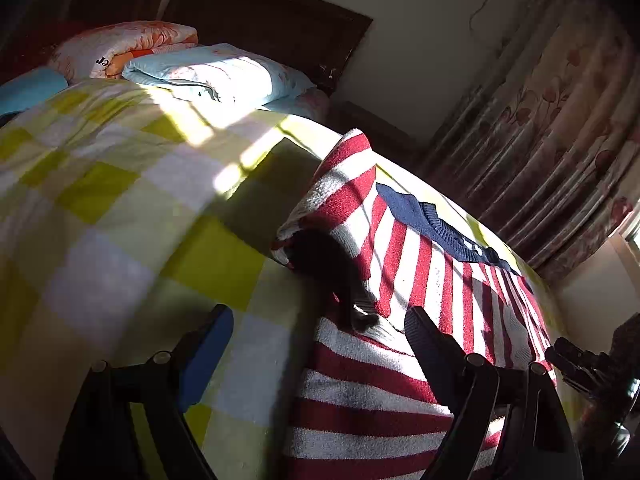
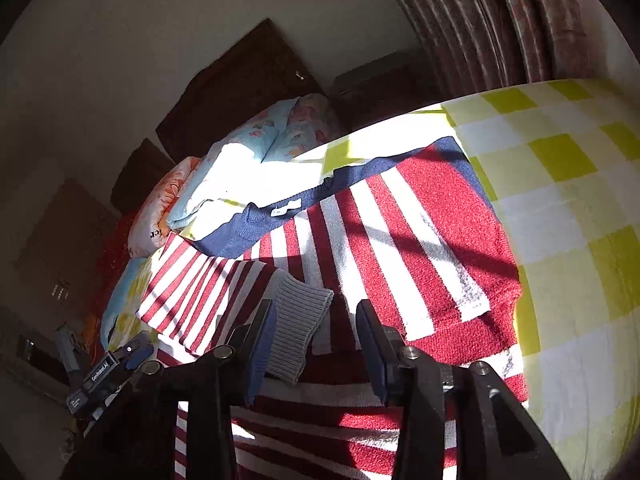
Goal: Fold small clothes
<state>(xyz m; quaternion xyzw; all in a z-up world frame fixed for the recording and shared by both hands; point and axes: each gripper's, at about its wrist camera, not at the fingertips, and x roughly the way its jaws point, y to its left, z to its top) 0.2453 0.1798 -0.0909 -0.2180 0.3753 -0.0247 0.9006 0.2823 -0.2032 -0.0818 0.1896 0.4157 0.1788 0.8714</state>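
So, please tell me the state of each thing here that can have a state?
Red-and-white striped knitted sweater: spread flat on the bed, one sleeve folded inward.
Grey ribbed cuff: lying free between the right gripper's pads.
Right gripper: open.
Left gripper: open, empty.
Flowered curtain: drawn.

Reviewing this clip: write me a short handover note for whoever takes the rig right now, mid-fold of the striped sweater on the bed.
Left tool: open, nothing held, hovering over the sweater's left side.
Right tool: open, the grey cuff lies loose between its fingers, not gripped.
Striped sweater: flat on the checked bedspread, navy collar toward the pillows.
Done: both sleeves appear folded in across the body.
Left: fold the body, probably hem toward collar, then smooth.
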